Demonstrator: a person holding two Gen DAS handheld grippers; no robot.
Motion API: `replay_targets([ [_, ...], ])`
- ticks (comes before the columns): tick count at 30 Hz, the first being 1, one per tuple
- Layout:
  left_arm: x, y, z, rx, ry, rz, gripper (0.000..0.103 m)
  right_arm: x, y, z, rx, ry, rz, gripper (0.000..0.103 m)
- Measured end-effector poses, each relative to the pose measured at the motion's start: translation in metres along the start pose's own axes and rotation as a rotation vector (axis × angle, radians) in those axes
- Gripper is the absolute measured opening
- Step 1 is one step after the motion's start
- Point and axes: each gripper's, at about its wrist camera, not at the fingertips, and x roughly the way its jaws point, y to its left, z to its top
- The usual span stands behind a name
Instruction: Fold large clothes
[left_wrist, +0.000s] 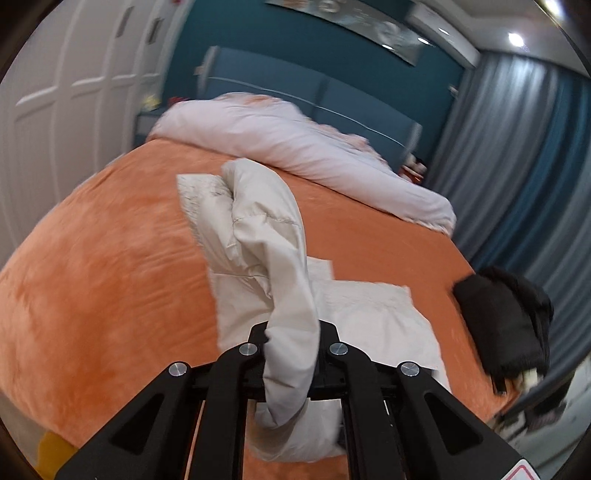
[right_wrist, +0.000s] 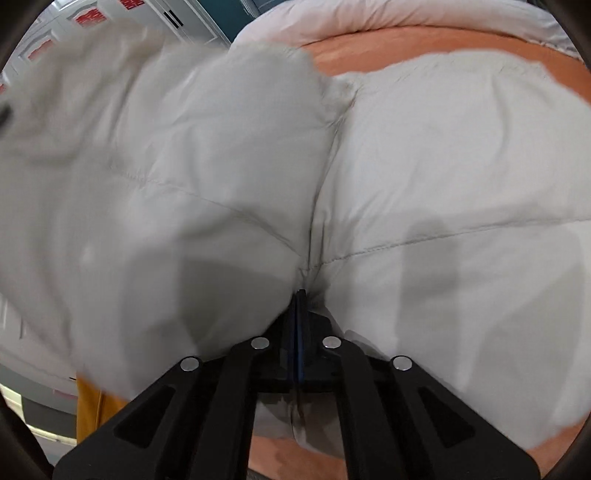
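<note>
Jacket: the cream puffer jacket (left_wrist: 266, 236) lies on the orange bed (left_wrist: 103, 258), where I fold it.
Left gripper (left_wrist: 291, 354): clamped on the sleeve, raised so I can swing it across.
Right gripper (right_wrist: 300, 314): pinching a seam fold, anchoring the body, I judge.

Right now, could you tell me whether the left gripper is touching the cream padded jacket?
Touching. The left wrist view shows the left gripper shut on a lifted fold of the cream padded jacket.
</note>
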Motion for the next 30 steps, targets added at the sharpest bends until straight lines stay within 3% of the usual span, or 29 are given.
replay_targets([
  [4,0.023,-0.040,0.000,0.089,0.020,-0.026,0.004,0.019,0.000,0.006,0.024,0.013,0.050,0.000],
  [9,0.059,-0.094,-0.009,0.204,0.079,-0.091,0.004,0.028,-0.012,0.012,0.100,0.008,0.184,0.000],
  [12,0.079,-0.127,-0.014,0.287,0.109,-0.128,0.004,0.005,-0.035,0.006,0.188,0.010,0.286,0.000],
  [15,0.095,-0.150,-0.020,0.330,0.144,-0.166,0.004,-0.043,-0.080,-0.014,0.309,-0.029,0.348,0.000],
  [20,0.131,-0.180,-0.054,0.395,0.228,-0.187,0.004,-0.137,-0.153,-0.045,0.432,-0.183,0.229,0.000],
  [25,0.167,-0.209,-0.114,0.508,0.314,-0.169,0.004,-0.199,-0.172,-0.043,0.384,-0.308,0.060,0.002],
  [29,0.178,-0.216,-0.136,0.547,0.314,-0.145,0.004,-0.214,-0.161,-0.006,0.252,-0.362,-0.033,0.038],
  [30,0.181,-0.217,-0.139,0.550,0.312,-0.139,0.004,-0.214,-0.156,0.010,0.214,-0.364,-0.036,0.040],
])
